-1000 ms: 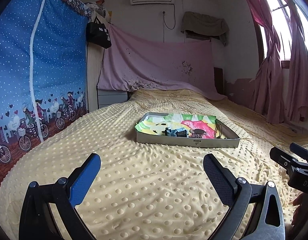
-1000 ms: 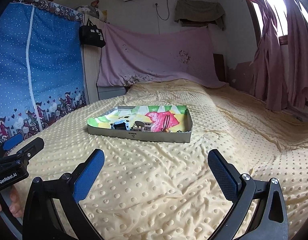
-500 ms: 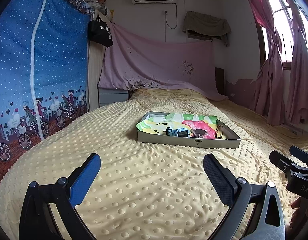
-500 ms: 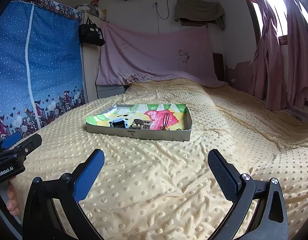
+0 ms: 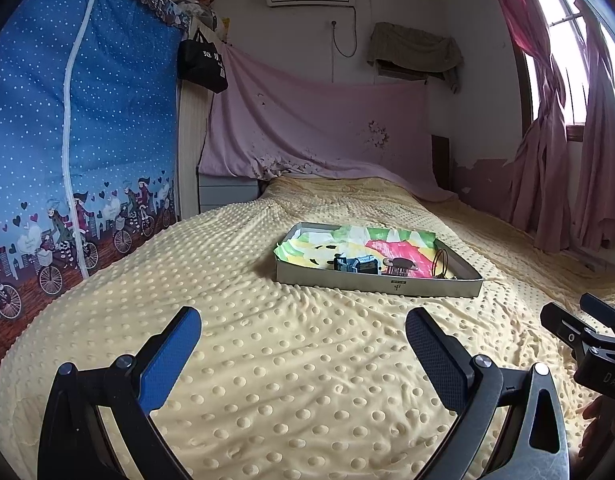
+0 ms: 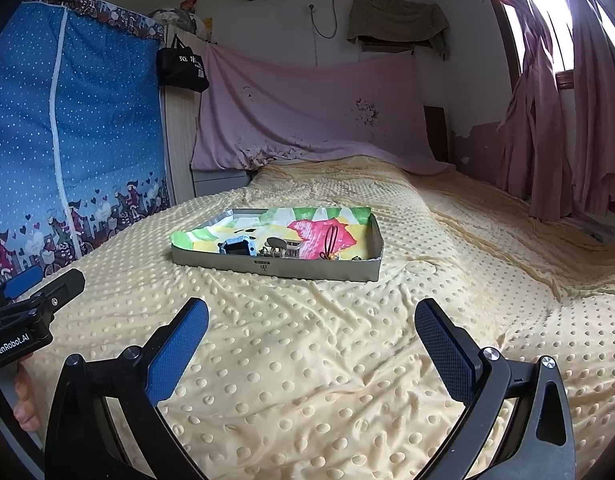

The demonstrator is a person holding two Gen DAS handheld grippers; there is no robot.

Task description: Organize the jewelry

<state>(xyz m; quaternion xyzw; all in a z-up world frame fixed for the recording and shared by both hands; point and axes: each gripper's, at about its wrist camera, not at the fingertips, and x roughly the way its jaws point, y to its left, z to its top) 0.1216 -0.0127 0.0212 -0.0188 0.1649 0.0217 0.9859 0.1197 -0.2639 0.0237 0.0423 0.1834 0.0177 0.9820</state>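
With both the left gripper [image 5: 302, 344] and right gripper [image 6: 311, 336] spread empty, approach the tray [image 6: 275, 267] slowly, since its small jewelry [image 6: 277, 247] looks possibly tangled.

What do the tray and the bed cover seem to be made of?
Tray: probably thin metal or coated card; matte grey walls with crisp folded edges. Bed cover: soft plush fabric, pale yellow, with raised dots and loose wrinkles.

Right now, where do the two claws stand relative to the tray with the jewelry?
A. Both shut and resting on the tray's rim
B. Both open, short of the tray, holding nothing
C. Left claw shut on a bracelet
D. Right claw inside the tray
B: the left claw and right claw gape open over the yellow blanket, with the tray farther ahead.
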